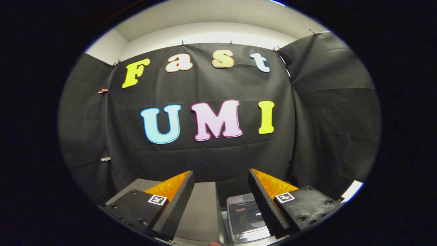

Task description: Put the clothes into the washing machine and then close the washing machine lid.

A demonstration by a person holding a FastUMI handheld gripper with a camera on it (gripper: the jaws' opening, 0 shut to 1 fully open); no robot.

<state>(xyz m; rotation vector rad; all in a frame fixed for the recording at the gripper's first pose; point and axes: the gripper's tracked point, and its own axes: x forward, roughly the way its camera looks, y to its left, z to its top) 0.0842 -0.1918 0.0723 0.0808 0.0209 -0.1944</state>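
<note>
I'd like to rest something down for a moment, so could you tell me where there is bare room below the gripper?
The gripper is open with nothing between its fingers. Below the gap lies a bare grey surface, bordered by the black cloth wall beyond. Beside it, the washing machine takes the room.

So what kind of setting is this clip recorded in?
Most likely a staged recording booth, not a home: black cloth clipped up as walls and a small washing machine on a grey surface. The gripper is held above them, fingers open on nothing.
</note>
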